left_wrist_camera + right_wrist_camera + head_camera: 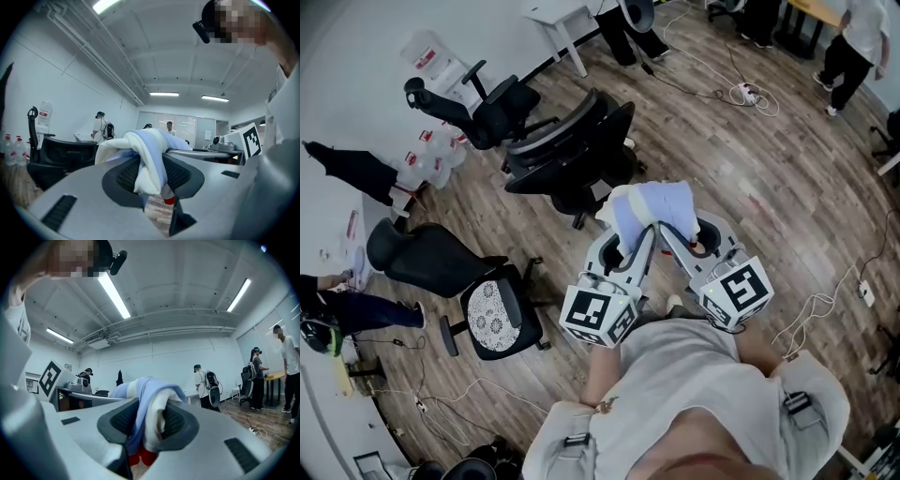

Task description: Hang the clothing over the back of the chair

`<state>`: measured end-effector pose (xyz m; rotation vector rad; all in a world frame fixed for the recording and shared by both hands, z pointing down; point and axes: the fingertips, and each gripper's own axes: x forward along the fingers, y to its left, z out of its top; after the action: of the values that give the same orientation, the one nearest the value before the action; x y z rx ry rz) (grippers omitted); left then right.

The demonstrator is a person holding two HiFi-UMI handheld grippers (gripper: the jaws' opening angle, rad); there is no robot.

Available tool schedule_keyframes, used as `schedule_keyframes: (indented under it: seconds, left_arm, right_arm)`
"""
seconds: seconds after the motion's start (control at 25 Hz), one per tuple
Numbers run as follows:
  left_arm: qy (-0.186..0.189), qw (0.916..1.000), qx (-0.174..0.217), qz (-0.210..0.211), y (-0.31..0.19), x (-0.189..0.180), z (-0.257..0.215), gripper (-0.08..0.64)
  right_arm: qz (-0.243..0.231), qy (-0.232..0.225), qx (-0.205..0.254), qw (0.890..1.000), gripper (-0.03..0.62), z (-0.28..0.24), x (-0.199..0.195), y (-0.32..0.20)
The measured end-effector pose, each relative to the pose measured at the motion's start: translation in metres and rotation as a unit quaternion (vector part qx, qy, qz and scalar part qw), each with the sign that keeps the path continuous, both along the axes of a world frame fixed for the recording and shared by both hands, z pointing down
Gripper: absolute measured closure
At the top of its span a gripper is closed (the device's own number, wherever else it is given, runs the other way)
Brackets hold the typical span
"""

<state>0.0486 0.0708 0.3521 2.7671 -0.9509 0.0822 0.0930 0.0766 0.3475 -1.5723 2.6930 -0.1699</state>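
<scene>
A light blue and white garment (pixel 654 208) is bunched up in front of me, above the wooden floor. Both grippers hold it side by side. My left gripper (pixel 635 228) is shut on its left part, and in the left gripper view the cloth (pixel 146 157) is pinched between the dark pads (pixel 124 176). My right gripper (pixel 679 228) is shut on the right part, and the right gripper view shows the cloth (pixel 151 401) squeezed in its jaws. A black office chair (pixel 577 155) stands just beyond the garment, its back turned towards me.
A second black chair (pixel 483 108) stands further back left, and a chair with a lace seat cushion (pixel 495 309) is at my left. Water bottles (pixel 431 155), a white table (pixel 558 14), floor cables with a power strip (pixel 748 92) and several people ring the room.
</scene>
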Motion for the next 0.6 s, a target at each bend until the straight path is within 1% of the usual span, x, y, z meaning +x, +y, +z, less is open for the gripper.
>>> schedule_keyframes:
  seconds: [0.24, 0.6]
  left_arm:
    - [-0.002, 0.9999, -0.002, -0.012, -0.029, 0.004, 0.000, 0.425]
    - [-0.001, 0.9999, 0.003, -0.010, -0.051, 0.010, 0.005, 0.425]
  right_arm:
    - [-0.018, 0.001, 0.005, 1.000, 0.468, -0.003, 0.002, -0.030]
    - [-0.015, 0.000, 0.008, 1.000, 0.468, 0.002, 0.008, -0.052]
